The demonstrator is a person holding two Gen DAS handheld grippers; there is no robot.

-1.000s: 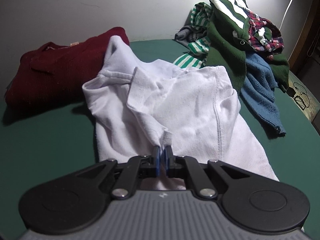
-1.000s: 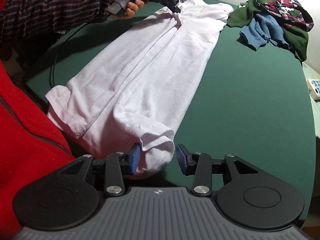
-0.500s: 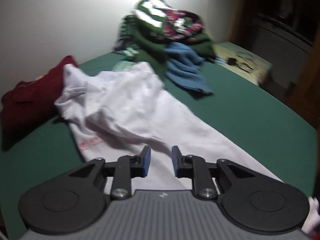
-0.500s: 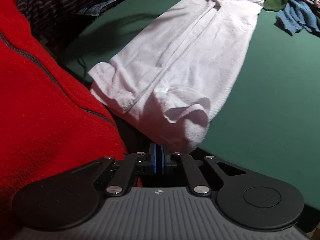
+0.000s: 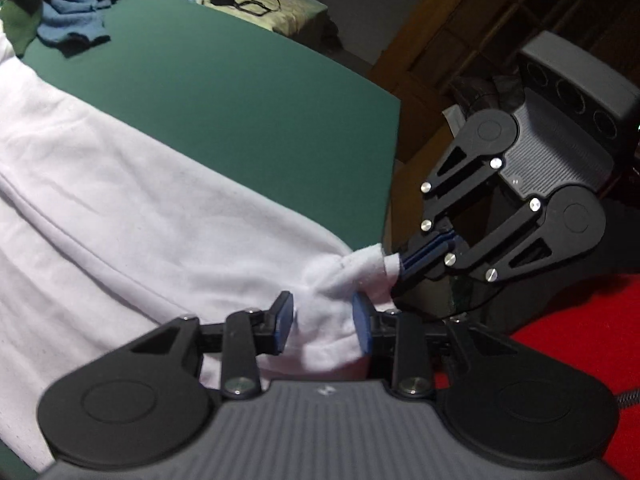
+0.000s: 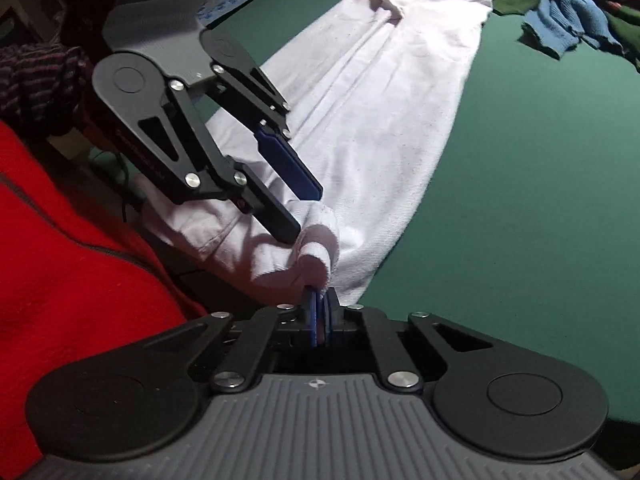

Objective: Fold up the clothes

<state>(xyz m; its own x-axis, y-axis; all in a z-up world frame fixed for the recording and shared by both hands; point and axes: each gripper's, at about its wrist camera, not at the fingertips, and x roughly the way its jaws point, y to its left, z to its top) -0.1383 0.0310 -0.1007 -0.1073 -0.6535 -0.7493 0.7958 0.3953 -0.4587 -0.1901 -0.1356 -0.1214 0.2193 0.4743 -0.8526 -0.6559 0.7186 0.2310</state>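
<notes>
Both claws at the shirt's hem
Right claw [image 6: 320, 320] pinches the white shirt [image 6: 384, 120]; left claw [image 5: 322, 326] stands part open, hem between, pads apart.

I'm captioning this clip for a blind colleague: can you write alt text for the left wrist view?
The left gripper is open, its blue fingers on either side of a bunched corner of a white shirt at the edge of a green table. The right gripper pinches that same corner, shut on it. A blue garment lies at the far end.
</notes>
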